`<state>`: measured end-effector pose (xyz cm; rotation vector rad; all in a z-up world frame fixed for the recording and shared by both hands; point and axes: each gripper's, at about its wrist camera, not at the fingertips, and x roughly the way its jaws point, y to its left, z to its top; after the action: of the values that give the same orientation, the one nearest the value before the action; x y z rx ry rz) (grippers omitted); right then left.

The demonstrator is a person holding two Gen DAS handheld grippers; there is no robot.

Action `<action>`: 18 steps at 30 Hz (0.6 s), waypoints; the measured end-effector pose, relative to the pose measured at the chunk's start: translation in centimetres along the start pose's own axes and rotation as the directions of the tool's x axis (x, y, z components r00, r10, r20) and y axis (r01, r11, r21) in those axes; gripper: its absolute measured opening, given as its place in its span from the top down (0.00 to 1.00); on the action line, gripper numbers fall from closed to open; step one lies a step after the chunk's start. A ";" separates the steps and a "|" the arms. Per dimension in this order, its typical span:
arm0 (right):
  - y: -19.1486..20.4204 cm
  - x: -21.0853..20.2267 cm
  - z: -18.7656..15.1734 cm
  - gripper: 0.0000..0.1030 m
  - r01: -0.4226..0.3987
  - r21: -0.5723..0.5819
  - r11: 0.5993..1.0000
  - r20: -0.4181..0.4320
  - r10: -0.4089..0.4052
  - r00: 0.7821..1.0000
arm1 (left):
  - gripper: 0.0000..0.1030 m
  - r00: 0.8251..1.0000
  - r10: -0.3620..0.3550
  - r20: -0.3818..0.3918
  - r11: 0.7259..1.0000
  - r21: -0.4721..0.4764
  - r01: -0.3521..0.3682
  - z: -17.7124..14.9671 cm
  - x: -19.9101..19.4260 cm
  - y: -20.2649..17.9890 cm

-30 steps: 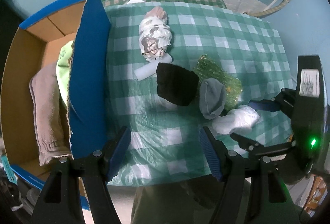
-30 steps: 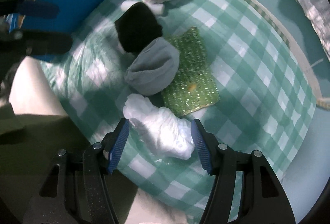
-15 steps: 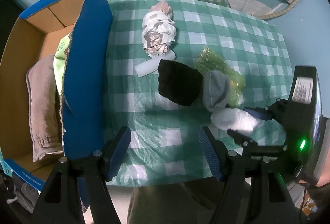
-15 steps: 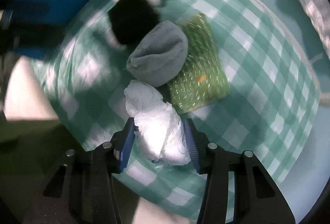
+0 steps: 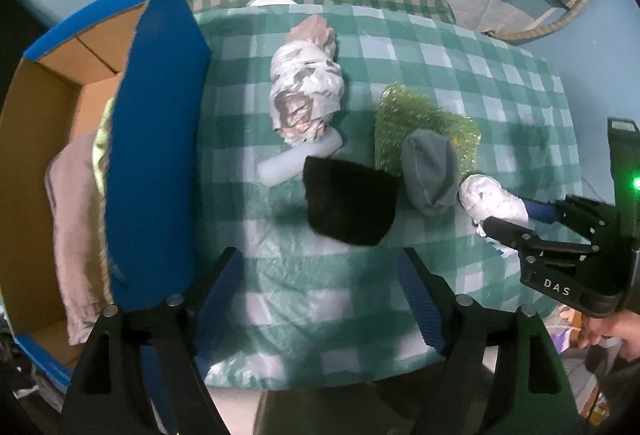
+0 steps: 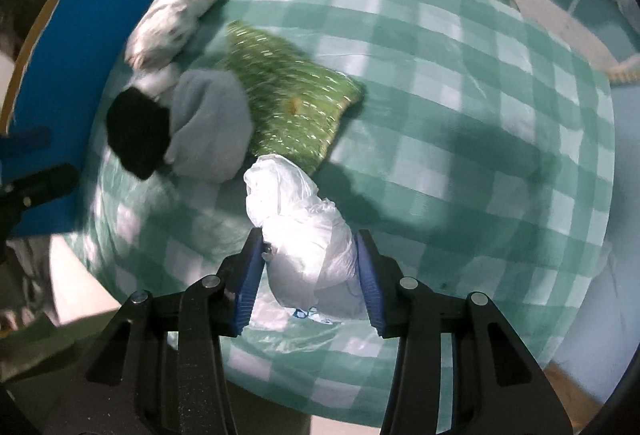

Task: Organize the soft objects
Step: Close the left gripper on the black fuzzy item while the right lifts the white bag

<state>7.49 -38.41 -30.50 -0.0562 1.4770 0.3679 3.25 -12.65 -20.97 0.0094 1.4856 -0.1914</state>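
Right gripper [image 6: 310,275] has its jaws clamped on the white plastic bundle [image 6: 304,235] at the counter's near edge; I'd lift straight up, clear of the grey sock [image 6: 210,131]. Left gripper [image 5: 320,299] is empty, jaws opening. Cardboard box [image 5: 36,139] waits beyond.

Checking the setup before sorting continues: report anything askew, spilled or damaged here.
Nothing spilled or damaged. The soft items lie jumbled: the grey bundle overlaps the green sparkly pad, and the black bundle covers one end of a white roll.
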 end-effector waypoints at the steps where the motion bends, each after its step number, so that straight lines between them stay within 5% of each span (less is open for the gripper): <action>1: -0.8 -0.1 0.1 0.57 -0.006 0.015 1.000 0.004 0.006 1.000 | 0.22 1.000 -0.011 -0.002 1.000 -0.010 0.011 0.3 0.2 0.0; 7: -2.4 -0.2 0.7 0.57 -0.017 0.071 0.997 0.024 0.015 1.000 | 0.17 0.997 -0.075 -0.016 0.995 -0.060 0.074 1.2 1.7 -0.4; 18: -2.0 -1.2 -0.2 0.57 -0.030 0.110 0.994 0.039 0.025 0.999 | 0.15 0.999 0.025 -0.031 1.000 -0.011 -0.025 2.8 4.6 -2.6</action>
<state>7.76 -40.61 -29.74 0.0590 1.4599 0.3077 6.04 -16.10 -25.03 0.0219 1.5168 -0.1628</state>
